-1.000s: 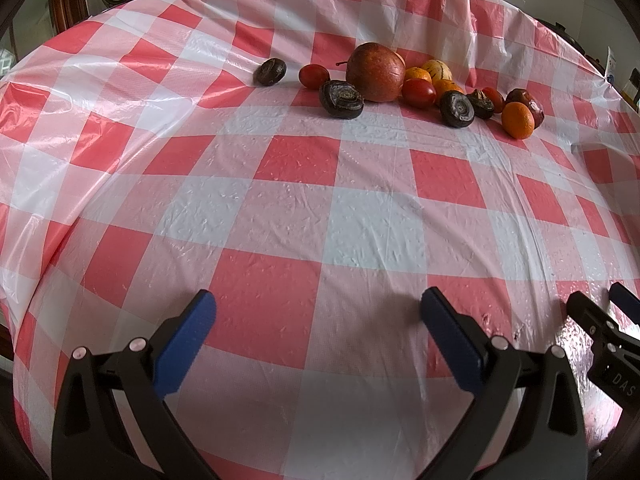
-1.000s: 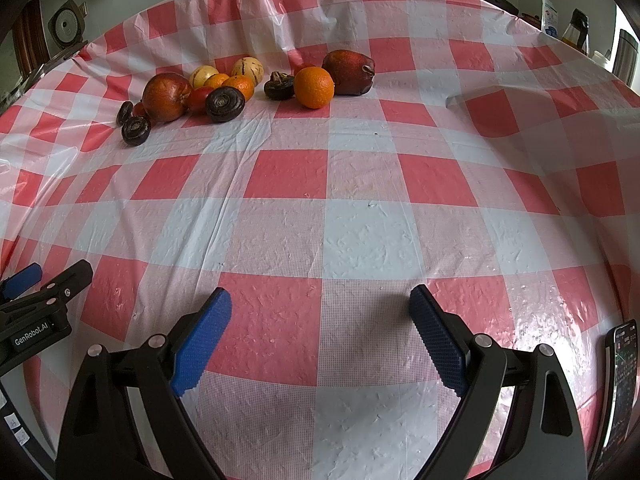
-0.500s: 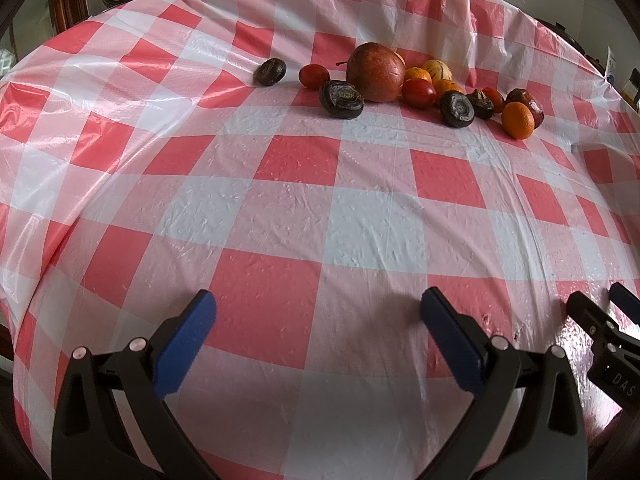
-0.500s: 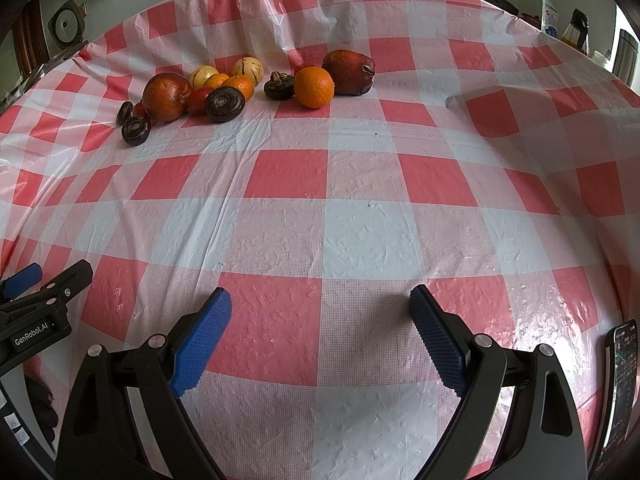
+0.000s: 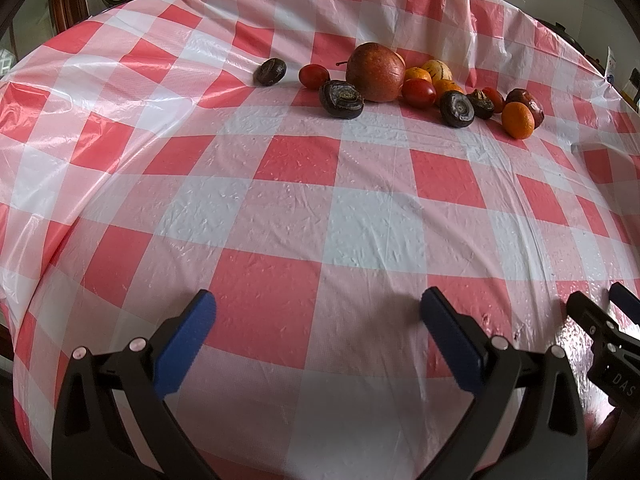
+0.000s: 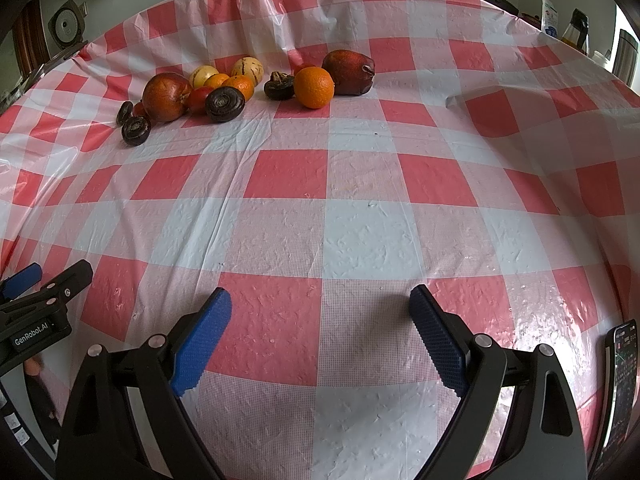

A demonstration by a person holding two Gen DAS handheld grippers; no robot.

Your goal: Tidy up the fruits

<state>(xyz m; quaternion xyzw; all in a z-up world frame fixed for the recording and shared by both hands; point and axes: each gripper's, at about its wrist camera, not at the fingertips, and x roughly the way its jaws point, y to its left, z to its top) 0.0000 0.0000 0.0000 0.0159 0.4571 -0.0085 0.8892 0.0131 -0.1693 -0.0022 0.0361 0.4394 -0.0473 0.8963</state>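
Right wrist view shows the right gripper [image 6: 320, 308] with its blue pads spread wide and nothing between them, low over the checked tablecloth [image 6: 360, 240]; the left gripper [image 5: 318, 312] is likewise agape and empty, just beside it. All the fruit sits in a loose row well ahead of both claws, across several squares of bare cloth. Straight ahead of the right claw is an orange [image 6: 314, 87], touching a dark red apple-like fruit [image 6: 350, 72] just behind it; up and to the left lie a big reddish round fruit [image 6: 166, 96], two pale striped melons [image 6: 247, 69], small tomatoes and several dark, flattish fruits like the one at [image 6: 225, 104]. I'd reckon the orange is firm and fairly light, easy to take across its widest part. The big round one [image 5: 375, 72] looks heavier and smooth, so likely to slip unless gripped at its middle. The tomatoes [image 5: 418, 93] seem soft-skinned and want a gentle squeeze. The dark ones look hard and ridged; across their flat sides seems best. That plastic cloth is wrinkly and may drag.
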